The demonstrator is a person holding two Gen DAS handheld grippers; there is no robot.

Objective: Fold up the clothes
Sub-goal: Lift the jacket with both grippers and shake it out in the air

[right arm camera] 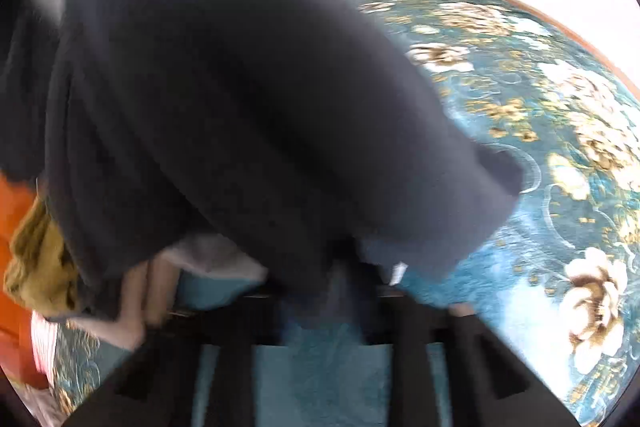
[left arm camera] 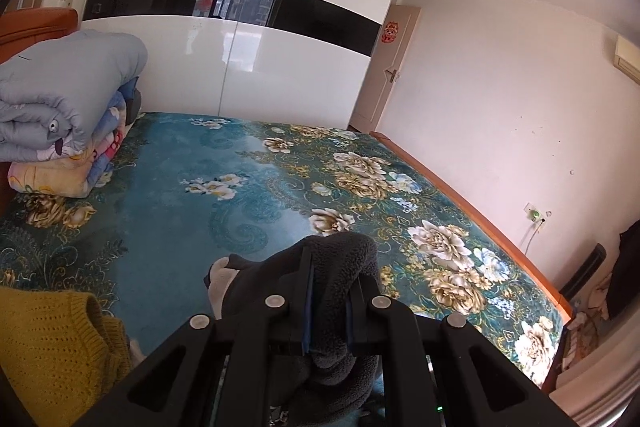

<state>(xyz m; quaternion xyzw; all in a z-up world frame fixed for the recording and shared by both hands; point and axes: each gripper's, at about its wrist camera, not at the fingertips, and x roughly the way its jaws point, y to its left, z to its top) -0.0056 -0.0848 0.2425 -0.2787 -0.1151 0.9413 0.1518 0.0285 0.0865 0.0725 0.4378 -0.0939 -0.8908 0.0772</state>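
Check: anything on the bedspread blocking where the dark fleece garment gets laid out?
Nothing visible does. The dark fleece garment is in the left gripper; the bedspread ahead is bare. Folded quilts and the yellow sweater sit aside.

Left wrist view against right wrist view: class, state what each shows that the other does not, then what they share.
Only the left wrist view shows the white wardrobe, the stacked quilts and the left gripper shut on the dark fleece garment. Only the right wrist view shows an orange cloth. Both show the garment, the floral bedspread and a mustard knit sweater.
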